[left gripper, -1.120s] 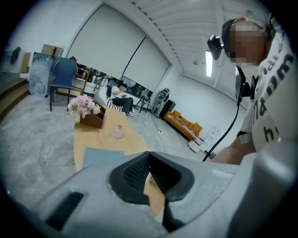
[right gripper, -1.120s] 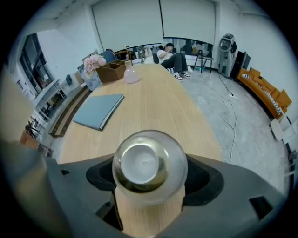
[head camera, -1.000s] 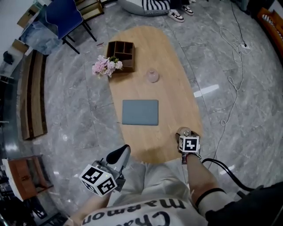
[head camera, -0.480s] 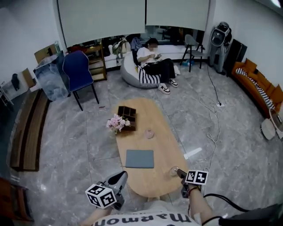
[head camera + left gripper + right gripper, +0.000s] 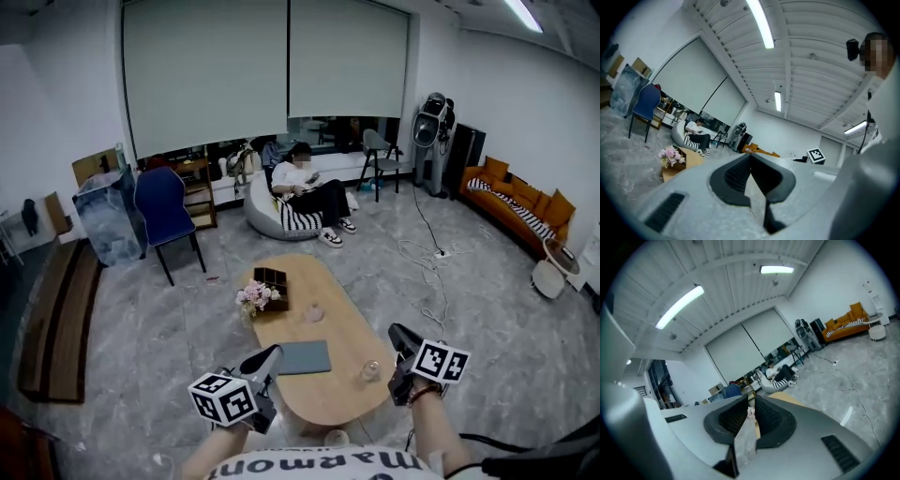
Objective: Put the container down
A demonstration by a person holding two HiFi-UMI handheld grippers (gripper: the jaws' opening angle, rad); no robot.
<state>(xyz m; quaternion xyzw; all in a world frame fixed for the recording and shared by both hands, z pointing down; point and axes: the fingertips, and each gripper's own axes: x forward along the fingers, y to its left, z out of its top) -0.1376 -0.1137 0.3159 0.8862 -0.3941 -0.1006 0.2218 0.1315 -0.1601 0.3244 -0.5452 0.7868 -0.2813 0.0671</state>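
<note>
A small clear glass container stands upright on the near right part of the oval wooden table. In the head view my right gripper hangs in the air just right of it, not touching it. The right gripper has its jaws closing, down to a thin gap with nothing between them. My left gripper is held over the table's near left edge. In its own view the left gripper is shut and empty.
A grey mat, a second small glass, pink flowers and a wooden compartment box lie farther along the table. A person sits on a beanbag beyond. A blue chair stands left, and cables cross the floor right.
The head view has swung up from the table to the whole room. My right gripper has left the container, drawn back to the right, and narrowed its jaws.
</note>
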